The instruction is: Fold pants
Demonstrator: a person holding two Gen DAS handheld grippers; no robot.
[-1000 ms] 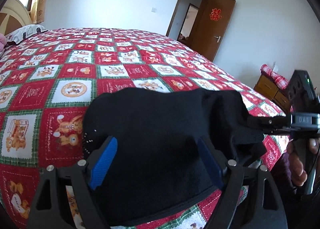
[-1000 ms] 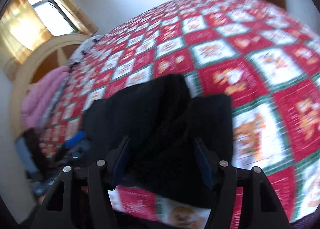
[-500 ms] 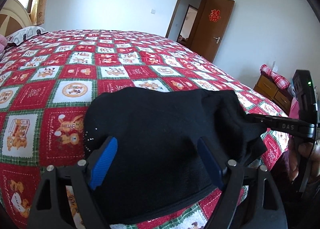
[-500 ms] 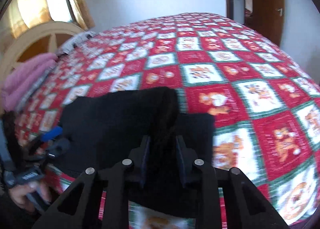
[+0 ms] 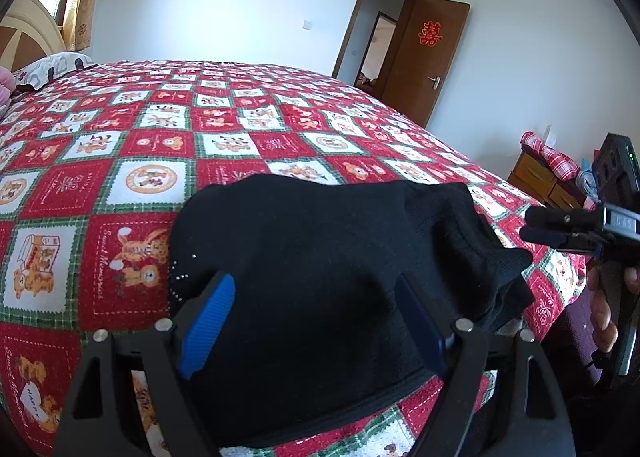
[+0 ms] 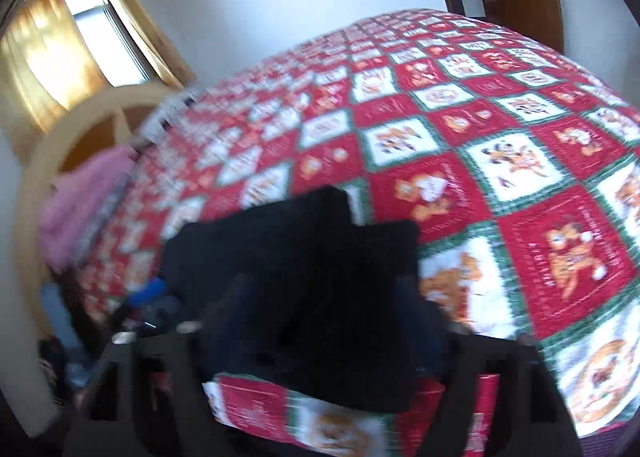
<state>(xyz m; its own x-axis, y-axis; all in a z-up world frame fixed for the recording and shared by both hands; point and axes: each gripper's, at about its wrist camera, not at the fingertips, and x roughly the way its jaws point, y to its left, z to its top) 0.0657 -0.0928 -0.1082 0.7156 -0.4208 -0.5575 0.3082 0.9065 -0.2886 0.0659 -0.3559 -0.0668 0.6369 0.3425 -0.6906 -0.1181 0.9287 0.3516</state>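
Observation:
The black pants (image 5: 328,269) lie folded in a thick bundle near the front edge of the bed; they also show in the blurred right wrist view (image 6: 304,281). My left gripper (image 5: 316,321) is open, its blue fingers (image 5: 206,325) spread over the near part of the bundle. My right gripper (image 6: 320,321) is open over the bundle's right end and holds nothing. In the left wrist view the right gripper (image 5: 532,227) sits just off the bundle's right end, clear of the cloth.
The bed has a red, white and green patchwork quilt (image 5: 168,145). A headboard (image 6: 80,129) and pink bedding (image 6: 80,201) are at the far end. A wooden nightstand (image 5: 536,181) and an open door (image 5: 424,61) stand to the right.
My right gripper was shut on a ridge of the pants half a second ago; it has now opened, let go and pulled back to the right. The left gripper has stayed still.

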